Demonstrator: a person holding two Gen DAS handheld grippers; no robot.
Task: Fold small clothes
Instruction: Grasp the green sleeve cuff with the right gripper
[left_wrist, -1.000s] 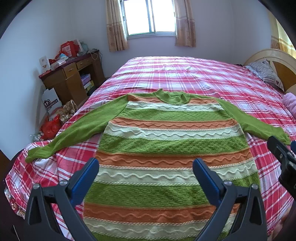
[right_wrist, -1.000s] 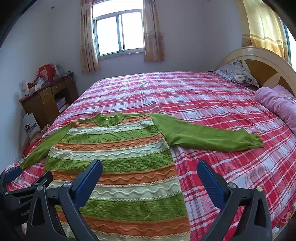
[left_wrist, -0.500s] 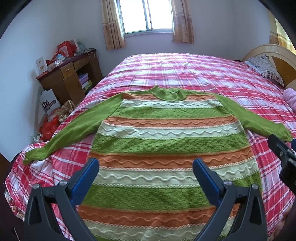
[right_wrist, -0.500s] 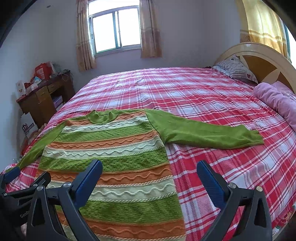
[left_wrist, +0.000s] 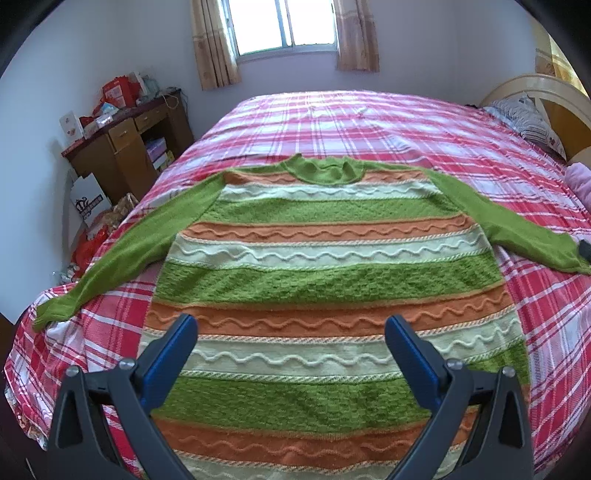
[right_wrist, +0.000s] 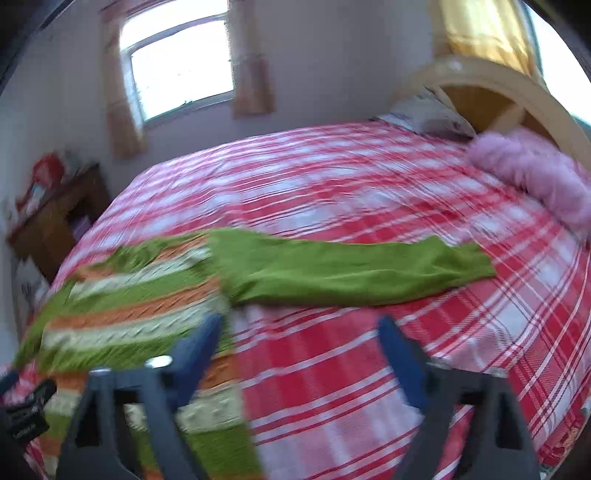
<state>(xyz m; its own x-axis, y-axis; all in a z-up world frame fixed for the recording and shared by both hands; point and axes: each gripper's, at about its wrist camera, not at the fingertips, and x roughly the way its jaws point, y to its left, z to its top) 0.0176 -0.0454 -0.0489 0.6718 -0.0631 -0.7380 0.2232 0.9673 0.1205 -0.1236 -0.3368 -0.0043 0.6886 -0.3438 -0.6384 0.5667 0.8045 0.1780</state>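
Between the right gripper's (right_wrist: 299, 343) fingers there is only bedspread; they have just been narrowing while it swung toward the right sleeve (right_wrist: 354, 273). Left gripper (left_wrist: 291, 336) hangs wide over the sweater (left_wrist: 325, 280), flat on the bed (left_wrist: 369, 122). A sleeve fold looks next.

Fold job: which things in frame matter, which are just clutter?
Job:
- striped sweater, flat on the plaid bedspread
- its right sleeve
- left gripper, open
- right gripper, jaws just been closing, nothing between them

Lying about:
- pink blanket
- pillow
- wooden desk
- red bag
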